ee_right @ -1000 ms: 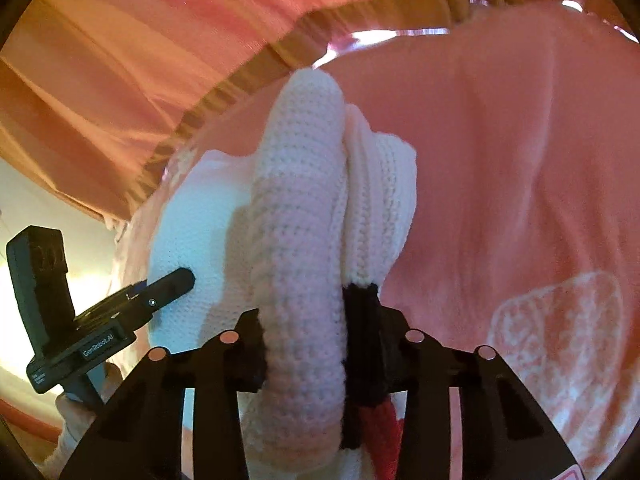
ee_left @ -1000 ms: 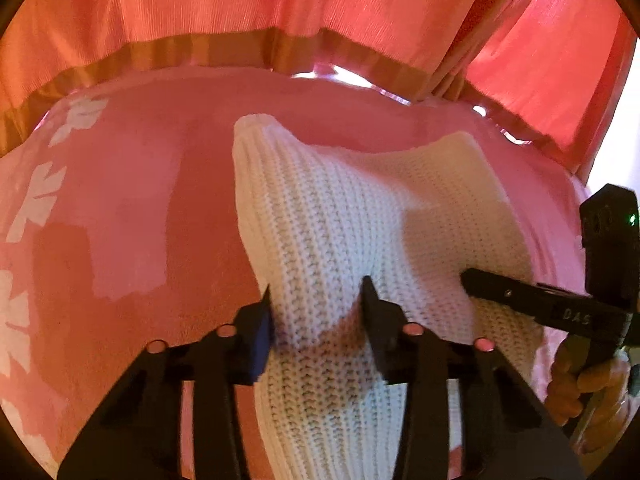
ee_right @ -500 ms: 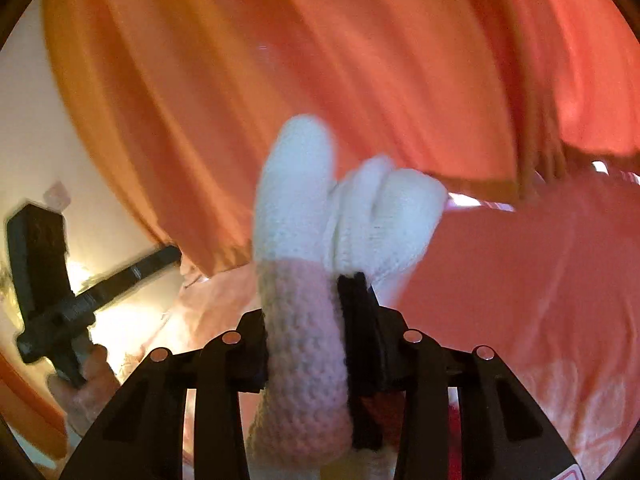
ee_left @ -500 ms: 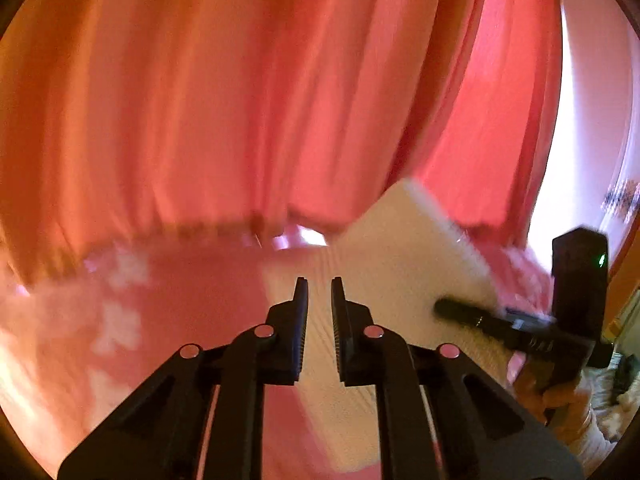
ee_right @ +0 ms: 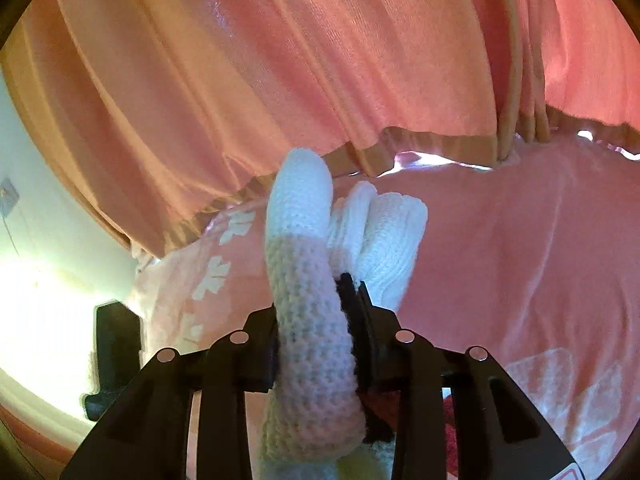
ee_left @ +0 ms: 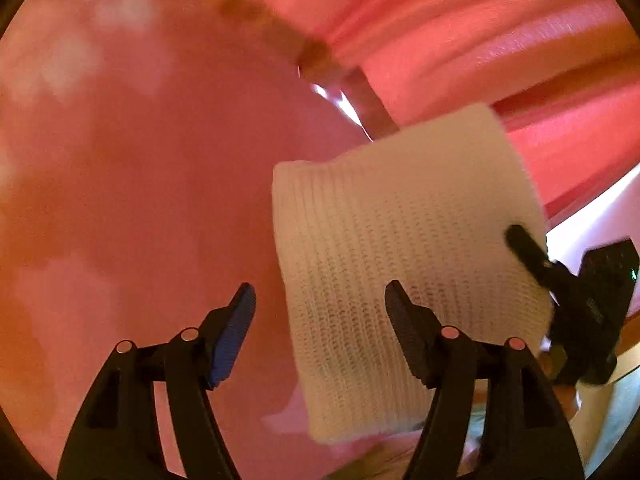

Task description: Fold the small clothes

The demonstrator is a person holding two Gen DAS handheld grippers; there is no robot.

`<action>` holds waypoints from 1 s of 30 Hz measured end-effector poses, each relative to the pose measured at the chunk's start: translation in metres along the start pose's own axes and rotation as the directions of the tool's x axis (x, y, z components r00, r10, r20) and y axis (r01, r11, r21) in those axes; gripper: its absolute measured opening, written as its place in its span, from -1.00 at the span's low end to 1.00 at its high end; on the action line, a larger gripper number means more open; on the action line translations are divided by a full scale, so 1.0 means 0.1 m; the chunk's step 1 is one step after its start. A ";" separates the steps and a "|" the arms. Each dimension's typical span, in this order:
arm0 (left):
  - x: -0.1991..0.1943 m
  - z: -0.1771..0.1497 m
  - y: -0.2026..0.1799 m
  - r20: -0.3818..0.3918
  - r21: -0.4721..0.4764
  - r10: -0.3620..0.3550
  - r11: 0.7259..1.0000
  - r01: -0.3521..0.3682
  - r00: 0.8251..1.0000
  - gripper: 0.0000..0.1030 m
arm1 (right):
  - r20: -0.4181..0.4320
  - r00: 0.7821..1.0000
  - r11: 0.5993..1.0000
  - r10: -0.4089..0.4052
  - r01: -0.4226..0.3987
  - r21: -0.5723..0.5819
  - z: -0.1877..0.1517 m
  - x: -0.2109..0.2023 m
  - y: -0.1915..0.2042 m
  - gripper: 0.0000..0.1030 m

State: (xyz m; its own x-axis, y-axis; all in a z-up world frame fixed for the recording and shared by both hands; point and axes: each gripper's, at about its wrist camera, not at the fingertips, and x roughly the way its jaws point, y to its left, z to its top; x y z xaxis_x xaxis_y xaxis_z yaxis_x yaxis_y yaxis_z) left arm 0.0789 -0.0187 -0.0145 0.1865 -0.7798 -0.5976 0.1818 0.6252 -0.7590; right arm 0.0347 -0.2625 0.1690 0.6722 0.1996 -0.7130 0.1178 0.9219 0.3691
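The left wrist view shows the white knitted garment (ee_left: 404, 264) as a flat, broad panel lifted off the pink bedspread (ee_left: 140, 200), filling the frame from centre toward four o'clock. The right wrist view shows the same garment (ee_right: 308, 320) edge-on, as a thick rolled fold running up from six o'clock to centre.

The left hand-held gripper (ee_left: 320, 320) is spread wide with nothing pinched; the garment's near edge crosses the space between its fingers, though whether it touches them cannot be told. Its jaws have just been opening. The right hand-held gripper (ee_right: 316, 312) pinches the bunched fold of the garment, and its jaws have just been closing tighter on it. In the left view, that gripper (ee_left: 532, 256) reaches in from three o'clock onto the panel's far edge.

Only the right view shows the orange curtain (ee_right: 280, 60) clearly, and the white leaf pattern on the bedspread (ee_right: 520, 248) around nine o'clock.

A second ago the garment lay spread on the bedspread with the left hand-held gripper around its near part; now it hangs raised and that gripper has let go.
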 end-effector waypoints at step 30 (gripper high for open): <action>-1.94 0.48 -0.42 0.308 0.129 -0.245 0.968 0.215 0.919 -0.85 | 0.099 0.951 0.955 0.291 -0.284 -0.078 0.31 -0.32 1.29 -0.40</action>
State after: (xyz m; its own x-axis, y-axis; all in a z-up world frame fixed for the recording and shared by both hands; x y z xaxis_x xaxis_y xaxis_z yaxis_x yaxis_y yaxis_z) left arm 0.0811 0.1075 0.1456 0.4243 -0.8600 -0.2835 0.3406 0.4417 -0.8300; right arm 0.0507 -0.1603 0.2575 0.7464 0.4256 -0.5117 -0.1358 0.8501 0.5089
